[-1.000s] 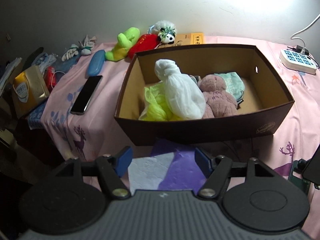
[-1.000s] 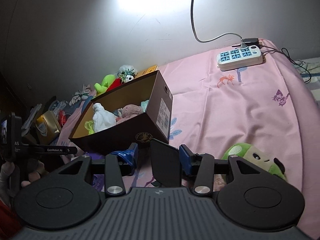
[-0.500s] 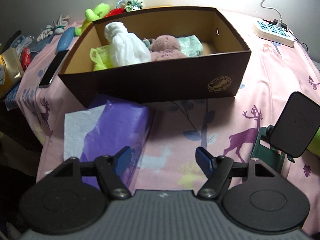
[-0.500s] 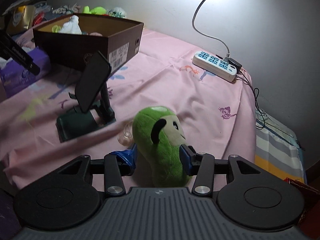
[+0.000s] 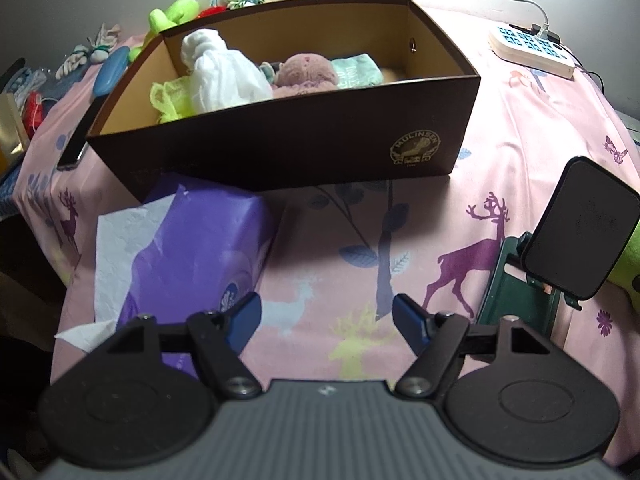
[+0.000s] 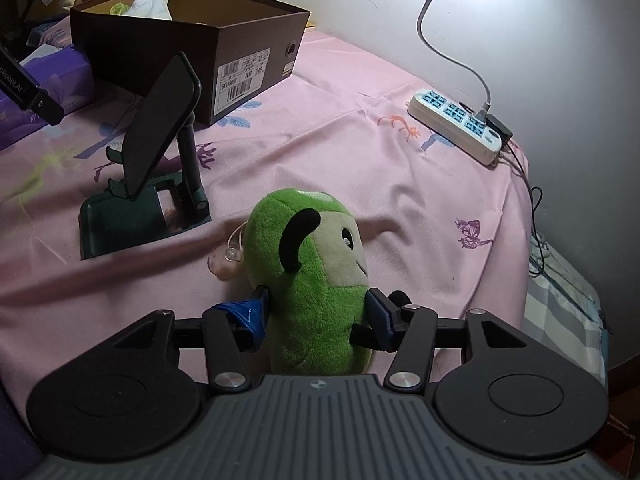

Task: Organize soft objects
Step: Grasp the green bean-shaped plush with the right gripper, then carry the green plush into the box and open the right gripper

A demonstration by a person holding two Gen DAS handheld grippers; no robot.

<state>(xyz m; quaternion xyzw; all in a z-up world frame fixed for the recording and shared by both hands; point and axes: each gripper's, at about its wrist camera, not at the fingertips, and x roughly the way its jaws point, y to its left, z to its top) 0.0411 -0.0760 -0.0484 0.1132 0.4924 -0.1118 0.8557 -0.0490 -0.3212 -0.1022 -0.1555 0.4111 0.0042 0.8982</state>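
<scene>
The right gripper (image 6: 316, 314) straddles the green plush (image 6: 310, 276), well right of the box (image 5: 280, 148), jaws opening, seemingly to seat it deeper. The left gripper (image 5: 326, 316) waits before the box, empty, fingers apart.

The brown shoe box (image 5: 280, 148) carries a gold round emblem (image 5: 416, 151) reading "MULINSEN" on its long dark side, toward the 3 o'clock end of that wall. In the right wrist view the same box's short end bears a white sticker (image 6: 244, 80) with a barcode and small print; its code begins "SK18", the rest too small to tell. At 9 o'clock there, a black bar (image 6: 24, 88) shows white lettering ending "obot.AI".
</scene>
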